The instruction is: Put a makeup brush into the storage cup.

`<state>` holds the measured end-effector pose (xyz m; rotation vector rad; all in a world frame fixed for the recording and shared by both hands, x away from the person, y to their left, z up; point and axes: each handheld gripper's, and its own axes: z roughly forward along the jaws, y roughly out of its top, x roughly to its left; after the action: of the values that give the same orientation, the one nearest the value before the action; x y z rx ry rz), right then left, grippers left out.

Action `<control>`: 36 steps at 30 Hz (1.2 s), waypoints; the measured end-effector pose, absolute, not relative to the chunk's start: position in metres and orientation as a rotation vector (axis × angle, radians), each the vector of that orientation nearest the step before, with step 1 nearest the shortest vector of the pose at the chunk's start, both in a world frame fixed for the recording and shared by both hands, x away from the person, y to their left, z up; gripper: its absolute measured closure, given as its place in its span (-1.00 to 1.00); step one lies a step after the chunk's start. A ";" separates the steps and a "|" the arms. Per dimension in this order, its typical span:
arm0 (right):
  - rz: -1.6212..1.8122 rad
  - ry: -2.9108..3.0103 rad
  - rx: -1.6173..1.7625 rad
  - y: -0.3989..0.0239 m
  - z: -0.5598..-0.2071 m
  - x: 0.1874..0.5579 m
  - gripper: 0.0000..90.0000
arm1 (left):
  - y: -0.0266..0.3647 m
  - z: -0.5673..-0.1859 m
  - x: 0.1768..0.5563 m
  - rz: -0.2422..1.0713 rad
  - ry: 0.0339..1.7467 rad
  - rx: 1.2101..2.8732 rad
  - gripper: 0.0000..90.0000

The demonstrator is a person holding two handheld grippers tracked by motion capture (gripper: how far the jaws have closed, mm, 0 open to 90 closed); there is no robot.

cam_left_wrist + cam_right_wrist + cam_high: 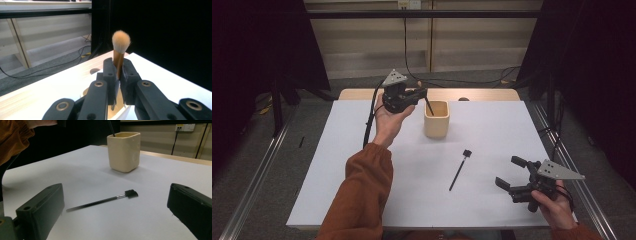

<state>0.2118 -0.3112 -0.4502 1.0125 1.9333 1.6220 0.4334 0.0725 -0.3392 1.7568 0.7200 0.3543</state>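
Over cup point(436, 119), far centre of table point(362, 200): L gripper point(421, 93) clamped tight on gold ferrule of brush point(121, 47), bristles up, handle slanting down into cup mouth, tip prob. not yet at the bottom (hidden by the rim). Long axis near upright, so coming move is straight down, then let go. R gripper point(507, 172) idle near right edge, jaws wide, nothing held; comb wand point(459, 169) lies flat just left of it, head toward cup, nearer R hand. No brands/writing legible.
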 end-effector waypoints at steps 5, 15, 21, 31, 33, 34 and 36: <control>1.621 1.942 1.010 -0.311 -0.450 0.212 -0.99 | 0.071 -0.345 0.437 0.365 0.729 1.769 0.87; 1.618 1.950 1.001 -0.309 -0.450 0.211 -1.00 | 0.065 -0.359 0.436 0.350 0.727 1.797 0.87; 1.618 1.949 1.002 -0.309 -0.450 0.212 -1.00 | 0.068 -0.374 0.437 0.342 0.751 1.817 0.87; 1.618 1.953 1.000 -0.309 -0.450 0.212 -1.00 | 0.063 -0.378 0.436 0.337 0.734 1.835 0.85; 1.619 1.954 1.000 -0.309 -0.450 0.211 -1.00 | 0.063 -0.378 0.436 0.337 0.733 1.831 0.73; 1.619 1.954 0.999 -0.309 -0.450 0.211 -1.00 | 0.063 -0.378 0.436 0.338 0.737 1.834 0.65; 1.619 1.955 0.999 -0.309 -0.450 0.211 -1.00 | 0.063 -0.380 0.437 0.344 0.747 1.829 0.51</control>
<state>0.2115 -0.3090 -0.4504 0.9986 1.9551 1.6194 0.4366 0.0631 -0.3797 1.8288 0.7469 0.3438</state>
